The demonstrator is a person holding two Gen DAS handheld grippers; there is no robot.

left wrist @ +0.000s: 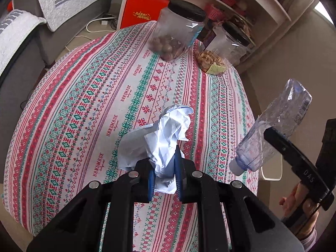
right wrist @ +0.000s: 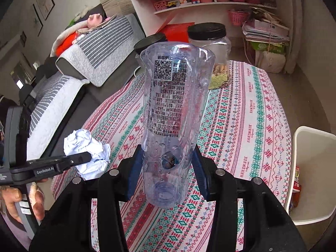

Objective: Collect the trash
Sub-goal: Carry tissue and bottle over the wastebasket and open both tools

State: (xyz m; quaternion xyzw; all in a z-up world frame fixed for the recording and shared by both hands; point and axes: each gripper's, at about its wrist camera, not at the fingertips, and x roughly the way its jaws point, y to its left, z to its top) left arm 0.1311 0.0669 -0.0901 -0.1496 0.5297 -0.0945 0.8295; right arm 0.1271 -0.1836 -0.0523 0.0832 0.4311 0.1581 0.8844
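Note:
My left gripper [left wrist: 163, 174] is shut on a crumpled white paper ball [left wrist: 166, 138] and holds it above the patterned tablecloth [left wrist: 84, 96]. The paper ball also shows in the right wrist view [right wrist: 86, 147], at the left. My right gripper [right wrist: 166, 168] is shut on an empty clear plastic bottle [right wrist: 170, 113], cap end toward the camera. In the left wrist view the bottle [left wrist: 273, 130] hangs past the table's right edge. A white trash bin [right wrist: 315, 176] stands on the floor right of the table, with a red wrapper inside.
Two clear jars with black lids stand at the table's far end, one with nuts [left wrist: 178, 31] and one with snacks [left wrist: 222, 50]. A sofa with quilted covers [right wrist: 69, 79] lies to the left. White shelves [right wrist: 210, 2] and a red box [left wrist: 145, 8] stand behind the table.

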